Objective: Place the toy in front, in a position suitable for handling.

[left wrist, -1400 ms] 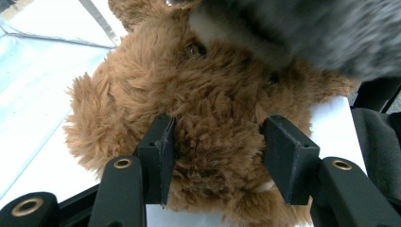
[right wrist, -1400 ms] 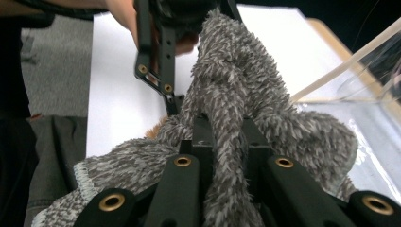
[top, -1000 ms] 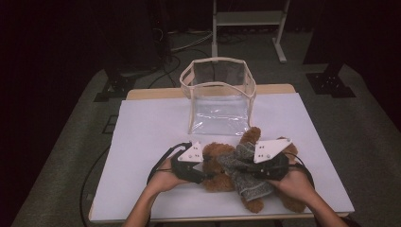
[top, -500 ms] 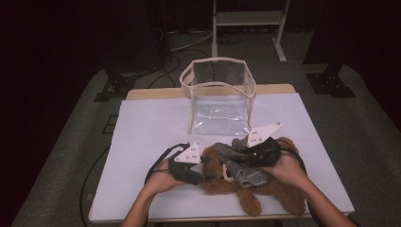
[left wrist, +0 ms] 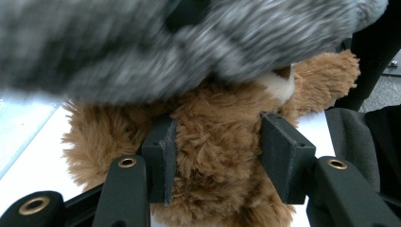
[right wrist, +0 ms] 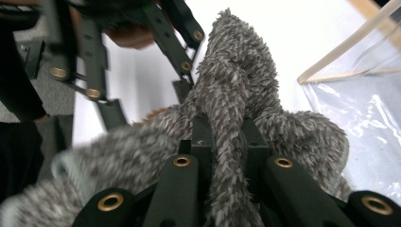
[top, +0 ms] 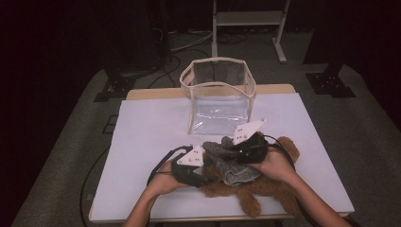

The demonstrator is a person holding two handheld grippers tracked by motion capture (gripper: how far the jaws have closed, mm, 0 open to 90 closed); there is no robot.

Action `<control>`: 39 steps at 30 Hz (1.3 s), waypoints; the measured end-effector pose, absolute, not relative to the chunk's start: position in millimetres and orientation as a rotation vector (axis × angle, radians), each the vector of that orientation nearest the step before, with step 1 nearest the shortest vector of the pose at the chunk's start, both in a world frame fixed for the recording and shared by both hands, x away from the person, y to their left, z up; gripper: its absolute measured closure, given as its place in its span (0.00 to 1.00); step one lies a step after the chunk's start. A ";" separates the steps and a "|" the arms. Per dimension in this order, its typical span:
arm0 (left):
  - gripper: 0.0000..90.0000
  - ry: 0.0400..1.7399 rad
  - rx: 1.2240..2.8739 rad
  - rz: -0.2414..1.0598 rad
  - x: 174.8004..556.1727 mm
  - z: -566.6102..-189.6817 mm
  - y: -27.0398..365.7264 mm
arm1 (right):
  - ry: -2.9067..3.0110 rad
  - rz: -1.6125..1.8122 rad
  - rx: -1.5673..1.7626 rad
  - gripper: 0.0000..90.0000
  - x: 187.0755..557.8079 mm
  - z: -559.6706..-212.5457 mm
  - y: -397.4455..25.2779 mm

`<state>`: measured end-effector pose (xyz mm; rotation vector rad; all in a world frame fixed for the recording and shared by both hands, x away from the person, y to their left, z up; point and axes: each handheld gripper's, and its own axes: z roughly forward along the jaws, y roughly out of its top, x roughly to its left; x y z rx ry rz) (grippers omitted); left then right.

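2 grippers busy: left gripper [left wrist: 213, 156] clamps teddy bear [left wrist: 213, 123]; right gripper [right wrist: 222, 156] pinches grey garment [right wrist: 236, 85]. Garment partly off bear, still draped; clear bag [top: 218, 97] beyond, on surface [top: 146, 127].

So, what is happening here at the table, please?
A person works with two handheld grippers on a brown teddy bear lying on the white table. The left gripper has its jaws closed around the bear's plush body. The right gripper pinches a fold of the grey fuzzy cloth draped over the bear. A clear plastic bag stands open farther back on the table, apart from both.
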<state>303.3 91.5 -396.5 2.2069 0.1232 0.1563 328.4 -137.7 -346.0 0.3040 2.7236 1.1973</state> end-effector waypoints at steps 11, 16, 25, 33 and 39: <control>0.55 0.118 2.213 0.161 302.5 -396.0 88.6 | 2.708 1.171 0.391 0.89 328.4 -350.5 -167.2; 0.55 0.117 2.208 0.155 303.0 -396.9 89.2 | 2.693 1.209 0.350 0.88 333.7 -346.9 -143.2; 0.55 0.111 2.204 0.166 302.5 -391.9 95.9 | 2.697 1.174 0.415 0.88 335.5 -355.4 -160.3; 0.57 0.188 2.190 0.221 308.2 -394.0 88.9 | 2.619 1.283 0.376 0.88 287.0 -349.5 -188.1; 0.56 0.218 2.175 0.239 309.5 -392.1 92.3 | 2.614 1.255 0.375 0.89 280.5 -362.9 -185.7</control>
